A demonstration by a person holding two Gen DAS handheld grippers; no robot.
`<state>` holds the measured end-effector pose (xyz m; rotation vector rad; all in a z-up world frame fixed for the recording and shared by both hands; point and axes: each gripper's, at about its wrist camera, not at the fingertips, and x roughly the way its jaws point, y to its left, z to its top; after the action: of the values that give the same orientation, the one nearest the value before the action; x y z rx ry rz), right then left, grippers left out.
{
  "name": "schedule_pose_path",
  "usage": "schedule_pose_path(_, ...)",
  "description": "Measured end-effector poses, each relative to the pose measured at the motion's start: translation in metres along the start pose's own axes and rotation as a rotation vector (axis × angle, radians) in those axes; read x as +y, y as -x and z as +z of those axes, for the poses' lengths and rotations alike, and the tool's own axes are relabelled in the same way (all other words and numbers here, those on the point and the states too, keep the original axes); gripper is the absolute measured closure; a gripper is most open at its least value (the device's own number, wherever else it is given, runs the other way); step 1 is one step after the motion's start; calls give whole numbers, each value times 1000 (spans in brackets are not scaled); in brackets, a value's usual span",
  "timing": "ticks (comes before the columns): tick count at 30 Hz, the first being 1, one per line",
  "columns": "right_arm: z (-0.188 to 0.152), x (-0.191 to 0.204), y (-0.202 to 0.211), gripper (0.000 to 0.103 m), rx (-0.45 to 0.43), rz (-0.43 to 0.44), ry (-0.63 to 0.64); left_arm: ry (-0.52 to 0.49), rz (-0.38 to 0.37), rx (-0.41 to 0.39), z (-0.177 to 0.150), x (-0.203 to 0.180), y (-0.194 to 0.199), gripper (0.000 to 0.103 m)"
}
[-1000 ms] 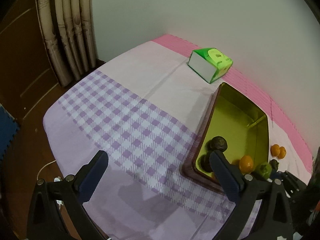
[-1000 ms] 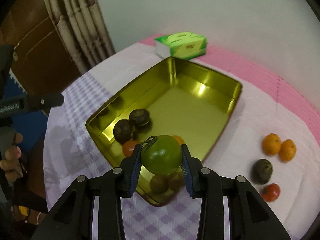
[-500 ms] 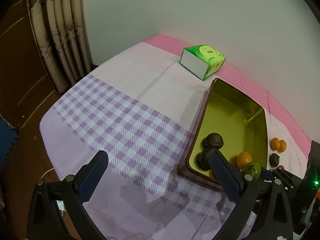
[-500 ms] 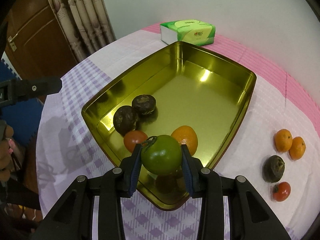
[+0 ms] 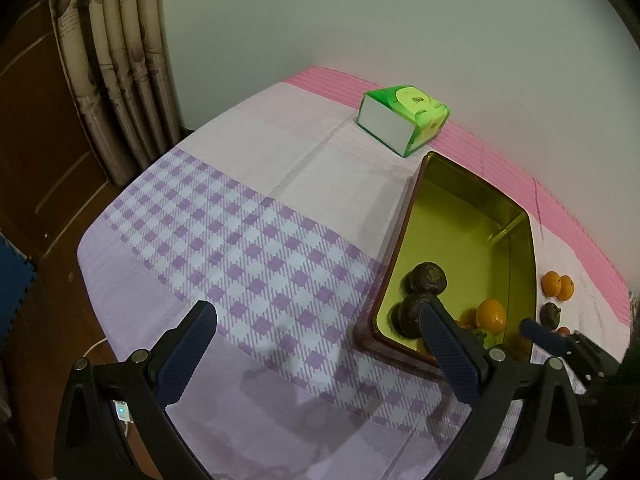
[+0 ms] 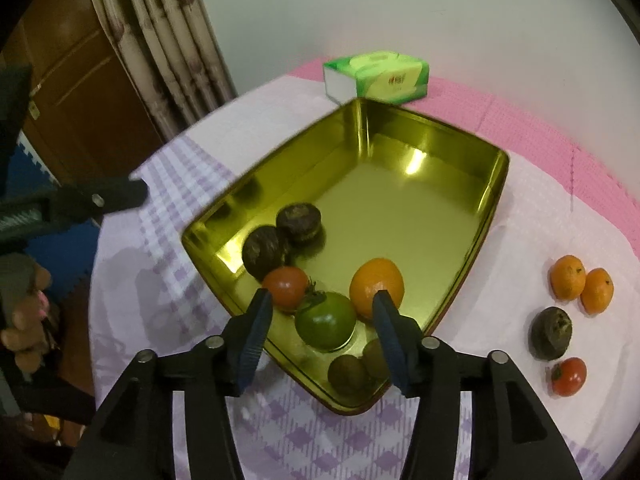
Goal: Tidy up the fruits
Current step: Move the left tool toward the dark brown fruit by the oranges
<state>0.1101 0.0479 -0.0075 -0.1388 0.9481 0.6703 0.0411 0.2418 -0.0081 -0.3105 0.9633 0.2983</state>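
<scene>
Right wrist view, nearest first: the right tongs (image 6: 322,320) are spreading, and the green tomato (image 6: 326,321) sits between the pads without either pad pressing on it. It lies on the floor of the gold tray (image 6: 496,184), near the tray's closest corner, which looks like a release into the spot meant for it. Just beyond it sit a red tomato (image 6: 286,286) to one side and an orange (image 6: 376,286) to the other, so the fruit is being bunched at the near end. Two dark wrinkled fruits (image 6: 280,236) lie a little farther in; the far half of the tray is bare. Off to the side on the tabletop (image 6: 532,232), outside the tray, two small oranges (image 6: 580,284), a dark fruit (image 6: 551,333) and another red tomato (image 6: 568,376) wait, presumably the next to be gathered. A green tissue box (image 6: 378,76) stands just behind the tray's far corner.

From the left wrist view, the left tongs (image 5: 316,348) hang wide apart and hold nothing, over the checked cloth beside the tray, apparently idle.
</scene>
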Motion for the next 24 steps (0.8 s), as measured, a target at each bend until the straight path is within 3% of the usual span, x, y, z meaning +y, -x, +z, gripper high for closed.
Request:
schedule_pose_path(5, -3, -20, 32, 33, -86, -38, -44, -5, 1, -3, 0, -1, 0, 2)
schedule_pose_path(10, -17, -72, 57, 31, -113, -153, -126, -15, 3, -9, 0, -2, 1, 2)
schedule_pose_path(18, -70, -185, 77, 31, -81, -404, -323, -58, 6, -30, -2, -12, 4, 2)
schedule_pose_path(24, -110, -249, 79, 30, -30, -496, -416, -140, 10, -40, -8, -32, 6, 2)
